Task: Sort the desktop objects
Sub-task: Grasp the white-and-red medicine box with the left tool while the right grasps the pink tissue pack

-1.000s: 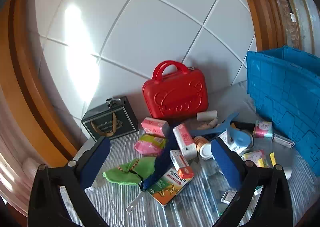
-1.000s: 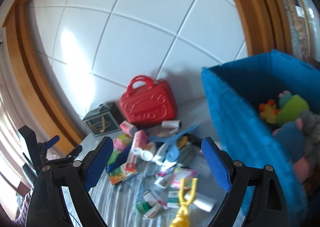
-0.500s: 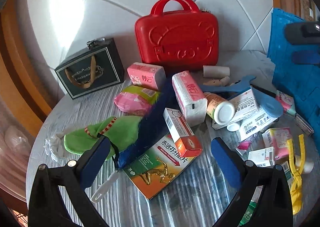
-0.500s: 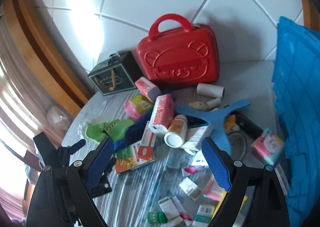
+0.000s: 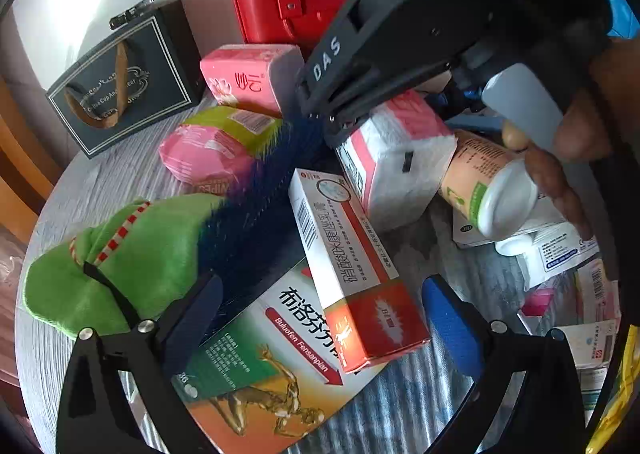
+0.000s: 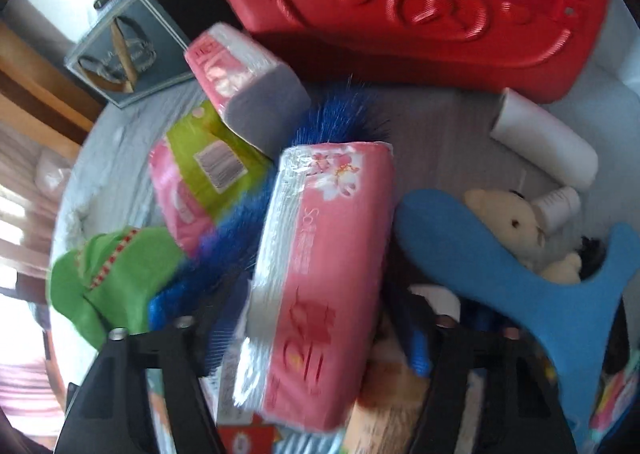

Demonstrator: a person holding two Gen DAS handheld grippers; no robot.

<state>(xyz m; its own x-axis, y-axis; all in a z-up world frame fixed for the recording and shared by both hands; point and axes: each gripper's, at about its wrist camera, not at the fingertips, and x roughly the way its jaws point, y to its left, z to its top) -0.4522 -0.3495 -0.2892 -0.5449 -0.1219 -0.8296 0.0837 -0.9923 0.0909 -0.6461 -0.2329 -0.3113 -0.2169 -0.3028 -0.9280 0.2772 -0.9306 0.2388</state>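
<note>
The right gripper (image 6: 320, 338) straddles the pink tissue pack (image 6: 320, 286), which lies on the blue brush (image 6: 248, 250) amid the clutter; whether its fingers press it I cannot tell. The left gripper (image 5: 324, 318) gapes wide over a red-and-white medicine box (image 5: 352, 266).

Tissue pack (image 6: 316, 286) before suitcase (image 6: 420, 13) — brush (image 6: 340, 117) between.

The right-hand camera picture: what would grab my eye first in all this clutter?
The pink tissue pack fills the middle, lying between the right gripper fingers, which straddle it. Behind it stands a big red case against the wall. To the right, a blue whale-shaped piece lies over a small cream plush toy.
</note>
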